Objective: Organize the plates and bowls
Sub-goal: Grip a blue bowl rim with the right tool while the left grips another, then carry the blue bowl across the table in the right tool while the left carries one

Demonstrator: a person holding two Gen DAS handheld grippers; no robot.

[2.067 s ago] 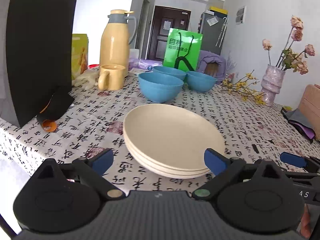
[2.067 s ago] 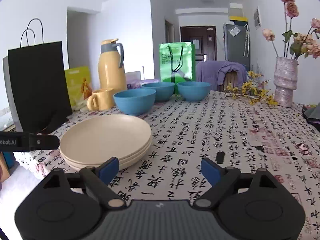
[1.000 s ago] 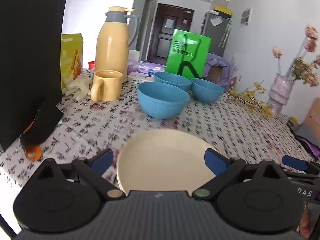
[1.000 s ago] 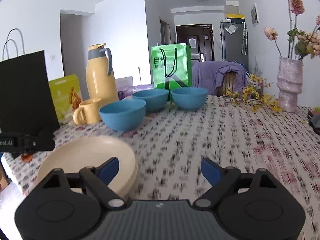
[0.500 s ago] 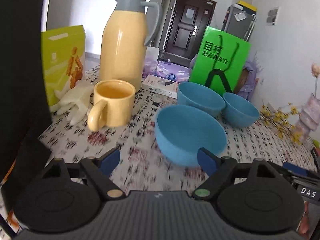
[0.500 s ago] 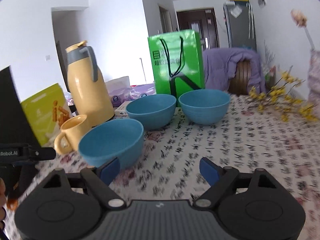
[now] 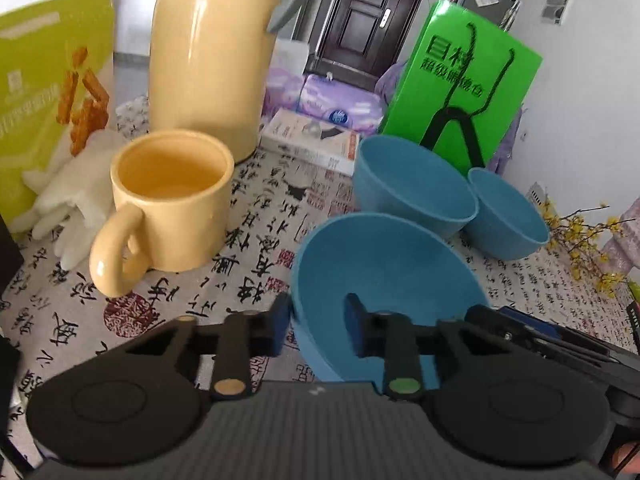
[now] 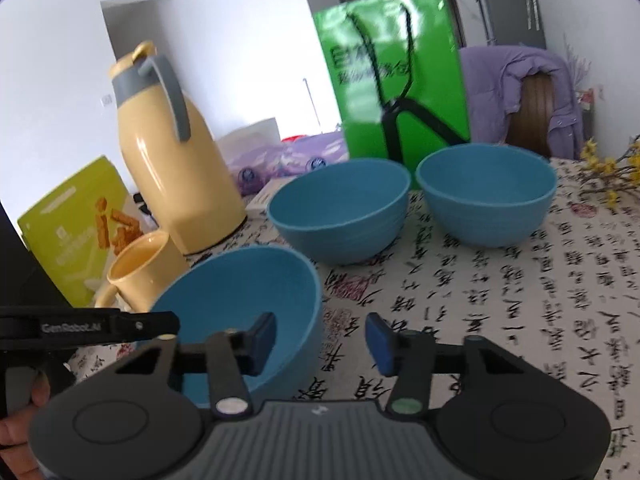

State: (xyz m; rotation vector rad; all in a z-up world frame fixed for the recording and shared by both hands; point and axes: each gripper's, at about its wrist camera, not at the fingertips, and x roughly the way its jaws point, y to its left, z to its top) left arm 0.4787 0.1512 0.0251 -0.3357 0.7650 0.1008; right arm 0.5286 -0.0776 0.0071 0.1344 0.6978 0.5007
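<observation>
Blue, matte and smooth-walled, the nearest bowl (image 7: 384,280) is straddled on two sides: its left rim is taken between the narrowing pads of the left tongs (image 7: 316,322), one pad outside the wall and one inside, and the jaws are seen closing, though whether the pads already press on the rim cannot be told. On the opposite side the right tongs (image 8: 322,340) are set across the right rim of the same bowl, one pad inside the hollow and the other outside over the cloth; these jaws are closing too, with a clear gap still seen at the outer pad. A hand (image 8: 24,432) is glimpsed at the lower left edge of the right wrist view. The worktop (image 8: 520,320) is covered by a white cloth printed with black calligraphy and red seals, and open cloth is left to the right of the near bowl. Just left of that bowl a glossy yellow mug (image 7: 168,204) stands upright, handle toward the camera, with a white glove (image 7: 68,200) beside it. Farther back two more round blue bowls, the middle bowl (image 8: 340,208) and the far bowl (image 8: 486,196), sit close together. Behind them are seen a tall yellow flask (image 8: 176,168) with a grey handle, a lime snack bag (image 7: 48,80), a book (image 7: 312,140) lying flat and a bright green paper bag (image 8: 392,84).
</observation>
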